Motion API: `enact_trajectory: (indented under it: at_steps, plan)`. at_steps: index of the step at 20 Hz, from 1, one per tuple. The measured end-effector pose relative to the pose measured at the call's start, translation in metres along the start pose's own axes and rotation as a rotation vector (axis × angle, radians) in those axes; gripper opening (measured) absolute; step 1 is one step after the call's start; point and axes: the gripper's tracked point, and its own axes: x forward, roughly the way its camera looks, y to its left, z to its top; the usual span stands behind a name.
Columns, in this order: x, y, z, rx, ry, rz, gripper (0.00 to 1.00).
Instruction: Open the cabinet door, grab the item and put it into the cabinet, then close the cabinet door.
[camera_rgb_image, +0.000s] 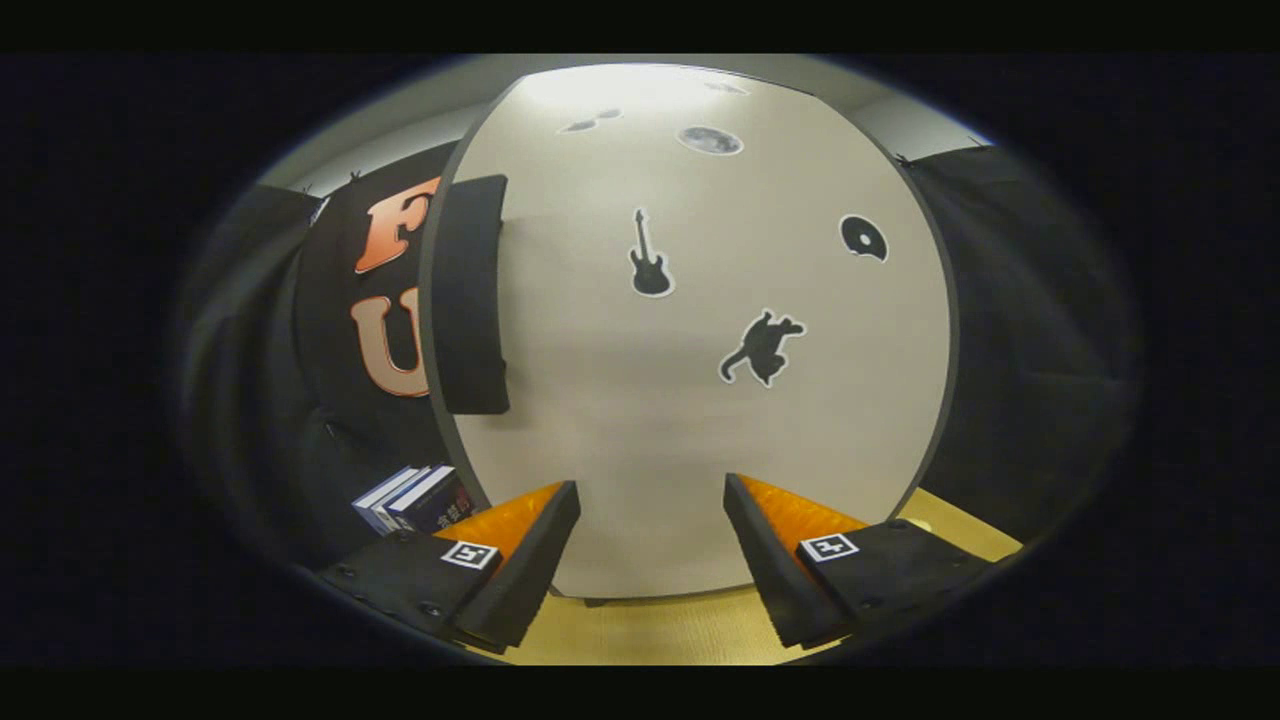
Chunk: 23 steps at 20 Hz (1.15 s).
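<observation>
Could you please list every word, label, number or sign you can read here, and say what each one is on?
None can be read.
Book covers, left of the cabinet door: print too small and blurred.
Square markers on the open gripper: patterns, no text.
Door stickers, such as the guitar and cat: shapes, no words.

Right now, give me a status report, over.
Gripper open, holding nothing, facing the cabinet door. Door shut; handle beyond the left finger. Books left of the cabinet. Nothing between fingers and door.

Matt, smooth cabinet door (620, 400) (stickers glossy) above wood-look tabletop (650, 630).
</observation>
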Motion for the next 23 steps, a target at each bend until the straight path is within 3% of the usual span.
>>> enact_trajectory:
  at_steps: [10, 23]
  plan:
    - [-0.093, -0.039, 0.076, 0.026, -0.089, -0.023, 0.96]
    - [-0.156, -0.058, 0.134, 0.026, -0.179, -0.07, 0.96]
